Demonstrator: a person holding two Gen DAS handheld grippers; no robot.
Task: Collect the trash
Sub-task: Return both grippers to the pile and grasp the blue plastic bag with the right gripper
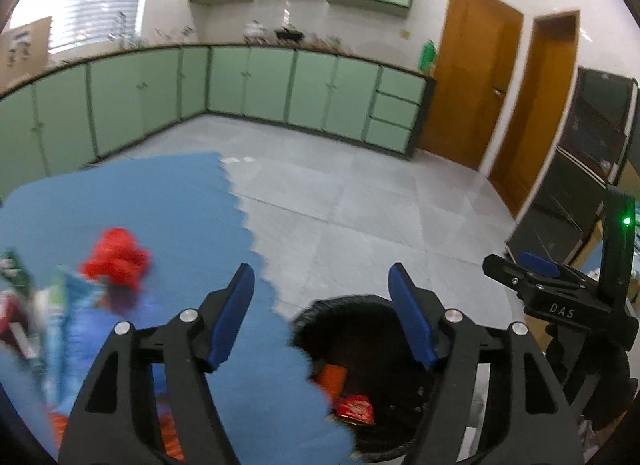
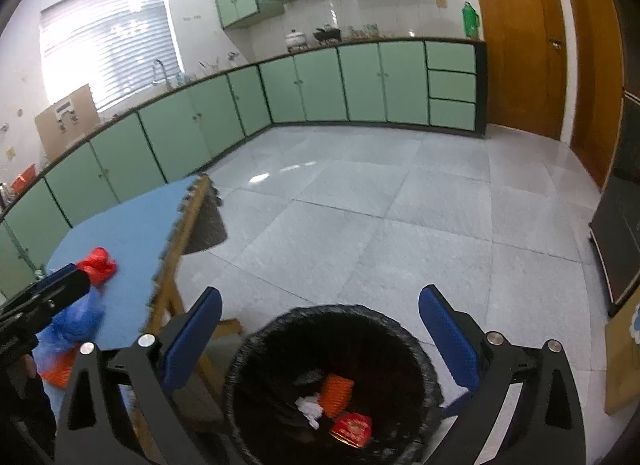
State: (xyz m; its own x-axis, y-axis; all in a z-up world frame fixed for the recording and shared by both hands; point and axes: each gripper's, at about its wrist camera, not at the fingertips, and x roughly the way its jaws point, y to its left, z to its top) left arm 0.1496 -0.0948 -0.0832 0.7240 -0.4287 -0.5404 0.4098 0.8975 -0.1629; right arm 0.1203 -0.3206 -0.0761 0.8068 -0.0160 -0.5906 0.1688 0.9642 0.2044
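1. right tool [image 2: 320,329]: jaws spread wide, nothing between the blue pads [image 2: 192,339]. it hangs right over the trash bin [image 2: 248,353].
2. left tool [image 1: 322,313]: jaws open, nothing gripped. left pad sits over the blue mat, right pad over the bin's rim.
3. trash bin: black, lined with a black bag, standing on the floor just beside the desk edge. already inside: orange wrapper [image 2: 338,393], red packet [image 2: 352,429], crumpled white paper [image 2: 310,409].
4. in the left wrist view the same bin shows the orange wrapper and the red packet near its left wall.
5. desk [image 2: 188,225]: wooden frame, topped with a blue foam mat [image 1: 172,201] with a jagged puzzle edge. it lies left of the bin.
6. trash on the mat: crumpled red bag [image 1: 118,257], blue plastic bag [image 2: 76,323] just below it, orange item [image 2: 58,371] nearer the camera. more wrappers [image 1: 24,305] at the far left of the left wrist view, blurred, can't tell what kind.
7. each tool shows at the edge of the other's view: right one at right edge, left one at lower left beside the red bag.
8. grey tiled floor [image 2: 360,205] beyond the bin.
9. far side: green cabinets [image 2: 320,85] along the walls, wall cupboards above, window with blinds [image 2: 108,37], wooden doors [image 2: 520,37] at right.
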